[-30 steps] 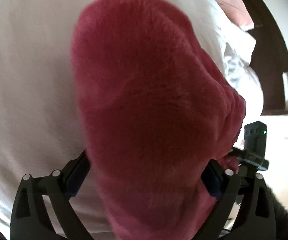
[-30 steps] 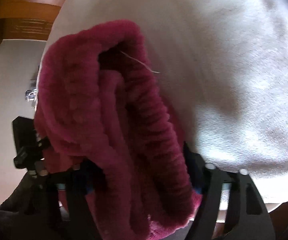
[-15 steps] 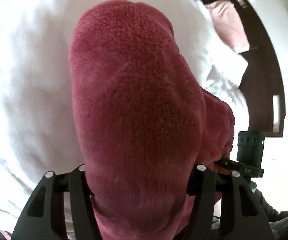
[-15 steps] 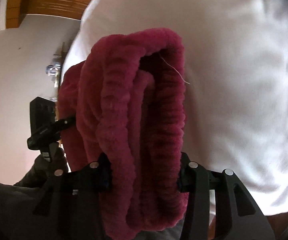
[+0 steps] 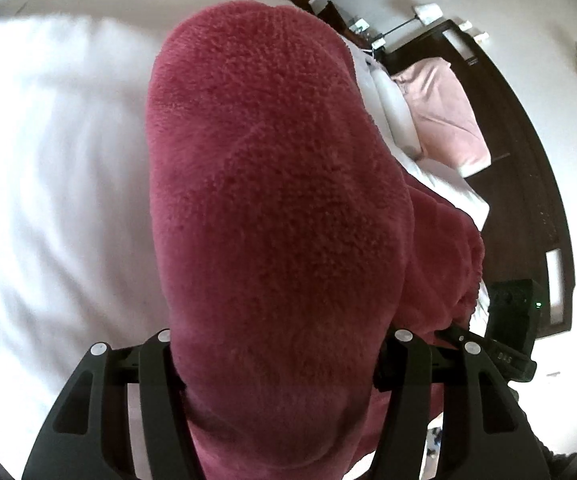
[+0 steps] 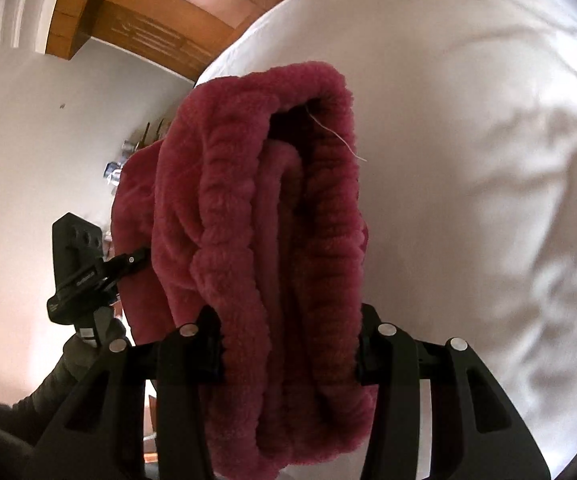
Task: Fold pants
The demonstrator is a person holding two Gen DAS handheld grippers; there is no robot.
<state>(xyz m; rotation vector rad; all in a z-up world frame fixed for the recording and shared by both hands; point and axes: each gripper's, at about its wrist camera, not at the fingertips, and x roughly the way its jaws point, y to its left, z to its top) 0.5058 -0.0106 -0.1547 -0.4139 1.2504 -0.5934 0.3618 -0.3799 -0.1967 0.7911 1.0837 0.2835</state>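
Note:
The pants are dark red fleece, folded into a thick bundle and held up above a white bed. My left gripper is shut on one end of the bundle, which hides its fingertips. My right gripper is shut on the other end, where the ribbed waistband shows as several stacked layers with a loose white thread. Each gripper shows in the other's view: the right one at the lower right of the left wrist view, the left one at the left of the right wrist view.
The white bed sheet spreads below and beside the pants. A pink cloth lies on white pillows by a dark headboard. A wooden cabinet and a white wall stand behind.
Both grippers have tilted up with the pants in them, so more of the room, the headboard and the wooden cabinet has come into view. The grip on the bundle is unchanged.

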